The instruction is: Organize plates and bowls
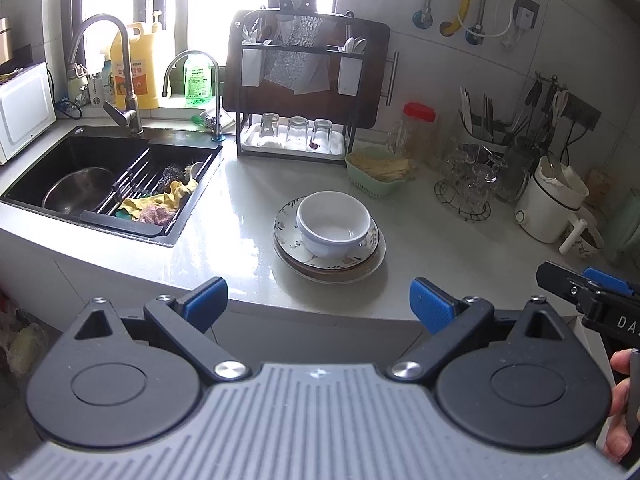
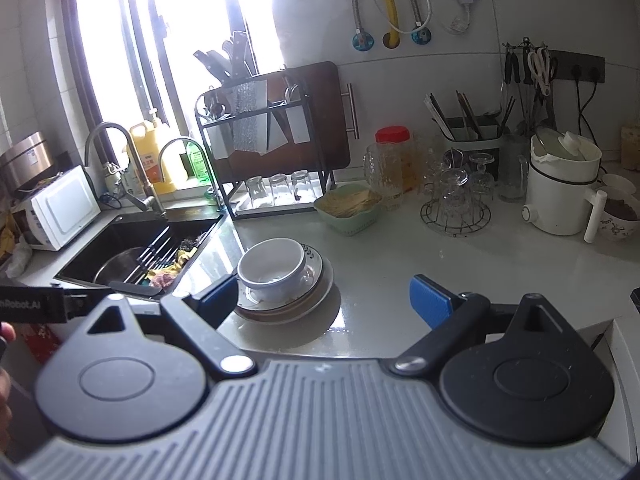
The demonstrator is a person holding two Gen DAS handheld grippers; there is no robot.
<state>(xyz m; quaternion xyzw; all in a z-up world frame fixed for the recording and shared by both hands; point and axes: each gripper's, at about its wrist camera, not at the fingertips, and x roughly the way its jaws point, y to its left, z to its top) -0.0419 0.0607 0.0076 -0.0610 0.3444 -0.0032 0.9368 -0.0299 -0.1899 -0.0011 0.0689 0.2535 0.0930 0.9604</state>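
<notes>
Both tools, left (image 1: 318, 300) and right (image 2: 324, 300), hang spread wide and empty at the counter (image 1: 224, 216) edge; the bowl (image 1: 333, 218) on stacked plates (image 1: 340, 270) lies dead ahead of the left, which looks better lined up.

Black sink (image 1: 80, 160) at left, a steel pot (image 1: 78, 190) and yellow cloth (image 1: 168, 200) inside. Tall faucet (image 1: 116, 76) behind it. Dish rack (image 1: 296, 92) by the window, three upturned glasses (image 1: 296, 132) on its tray. Green basket (image 1: 378, 174) just right of the rack. Red-lidded jar (image 1: 418, 128) behind the basket. White kettle (image 2: 560, 188) far right.
</notes>
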